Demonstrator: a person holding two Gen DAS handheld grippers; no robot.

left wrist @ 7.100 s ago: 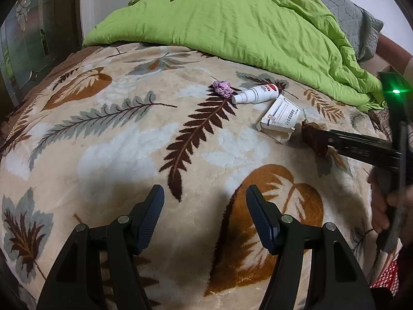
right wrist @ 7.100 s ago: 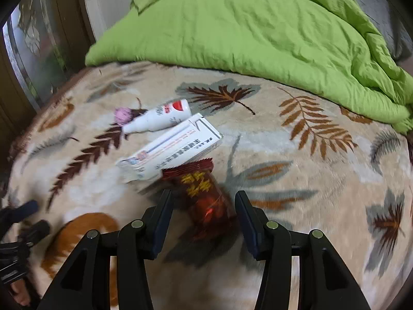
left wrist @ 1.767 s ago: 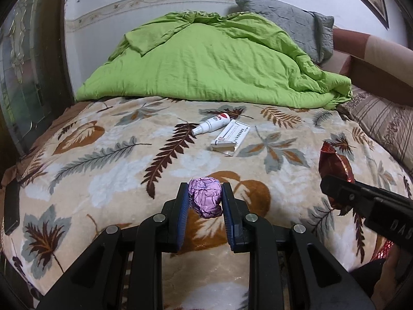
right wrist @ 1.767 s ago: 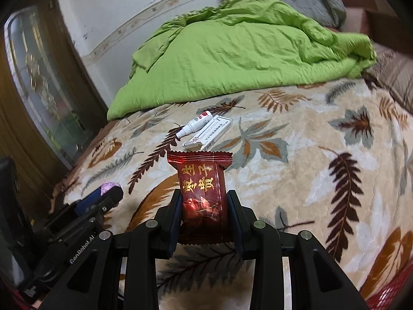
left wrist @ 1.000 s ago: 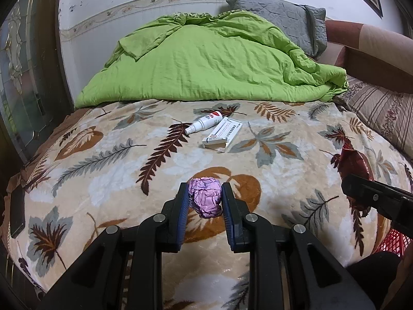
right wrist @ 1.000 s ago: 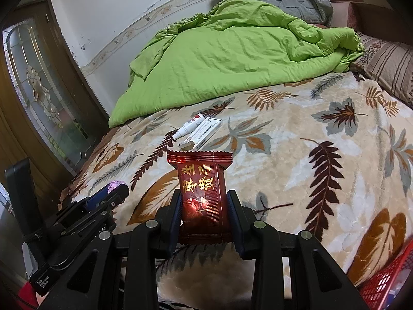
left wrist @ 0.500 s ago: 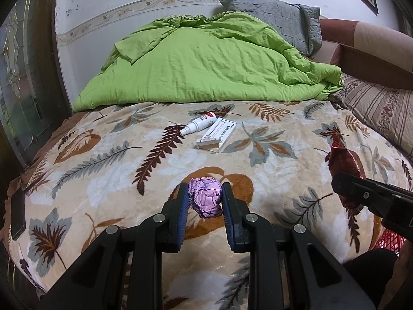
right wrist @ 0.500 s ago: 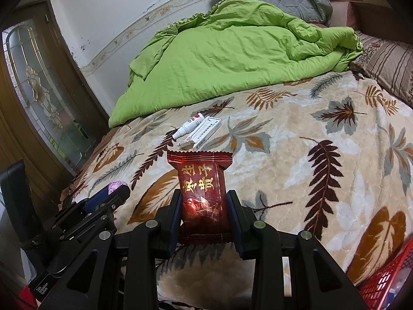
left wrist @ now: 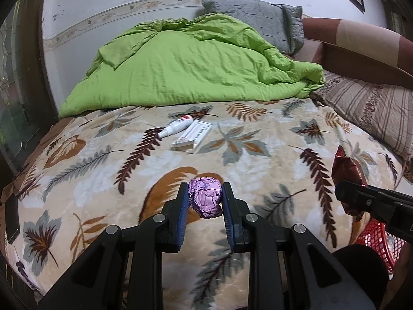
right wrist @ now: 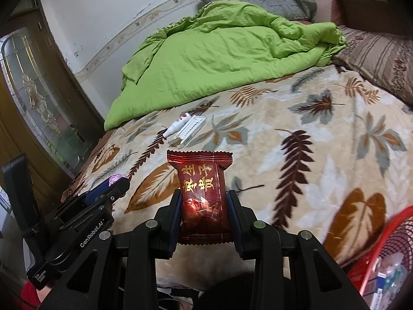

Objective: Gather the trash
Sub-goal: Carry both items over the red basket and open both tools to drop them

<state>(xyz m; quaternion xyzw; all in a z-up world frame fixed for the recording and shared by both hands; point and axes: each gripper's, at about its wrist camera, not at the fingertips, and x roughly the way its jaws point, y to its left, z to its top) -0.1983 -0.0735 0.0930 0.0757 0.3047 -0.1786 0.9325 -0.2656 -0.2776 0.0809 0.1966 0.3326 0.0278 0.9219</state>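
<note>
Both jaws are clamped: the left gripper (left wrist: 205, 201) pinches a crumpled purple foil ball (left wrist: 205, 200), while the right gripper (right wrist: 204, 208) squeezes an upright dark red snack wrapper (right wrist: 201, 196). Both pieces ride above the near edge of the leaf-print blanket (left wrist: 258, 160). At lower right, a red mesh basket (right wrist: 395, 235) holds some packaging. Each gripper tilts downward over the bed, left beside right. Farther back, a white tube (left wrist: 176, 127) touches its carton (left wrist: 192, 137).
</note>
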